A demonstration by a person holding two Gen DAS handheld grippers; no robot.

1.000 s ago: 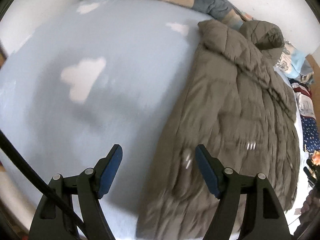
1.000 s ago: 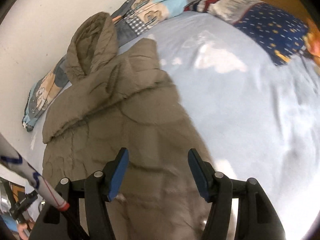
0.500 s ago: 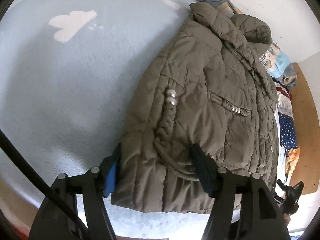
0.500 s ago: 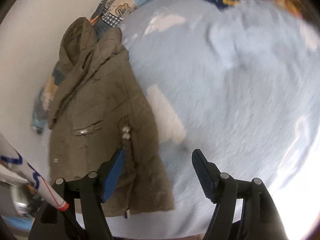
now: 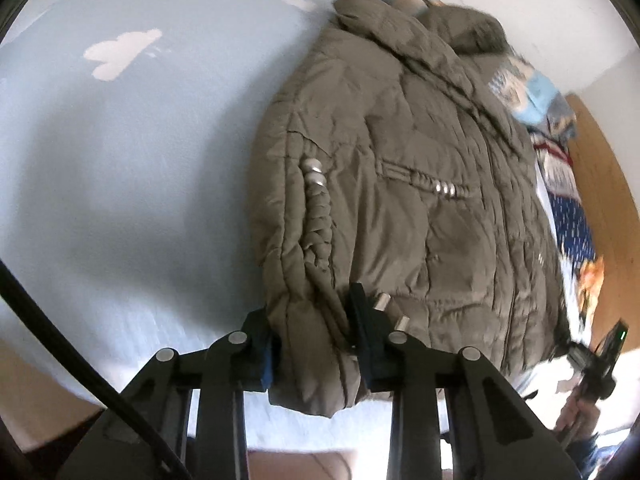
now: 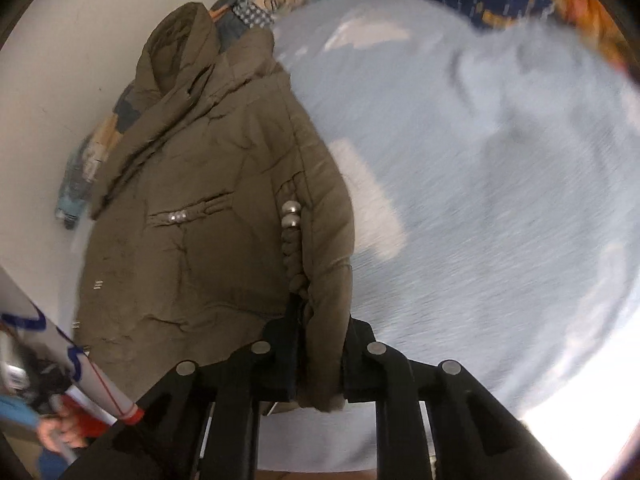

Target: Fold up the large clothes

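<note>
Both tongs are clenched on the jacket [image 5: 400,200] right now: in the left wrist view the left gripper [image 5: 312,344] has a thick roll of the near hem corner pinched between its fingers, and in the right wrist view the right gripper [image 6: 320,356] is biting down on the near hem edge just below the braided cord trim [image 6: 296,256]. The olive-brown padded jacket lies spread on the light blue bedsheet [image 5: 140,180], hood [image 6: 180,52] at the far end against the white wall [image 6: 60,60], hem at the near edge of the bed. Silver beads [image 5: 314,172] sit at the top of the braided trim, and a second beaded braid runs across a chest pocket [image 5: 424,184]. White cloud shapes [image 5: 120,52] dot the sheet to the left of the jacket in the left view. Patterned bedding [image 5: 560,192] is piled beyond the jacket on the far right, next to a wooden panel [image 5: 604,200]. Blurred at the near left of the right view, a white pole with blue markings [image 6: 80,368] crosses the corner
</note>
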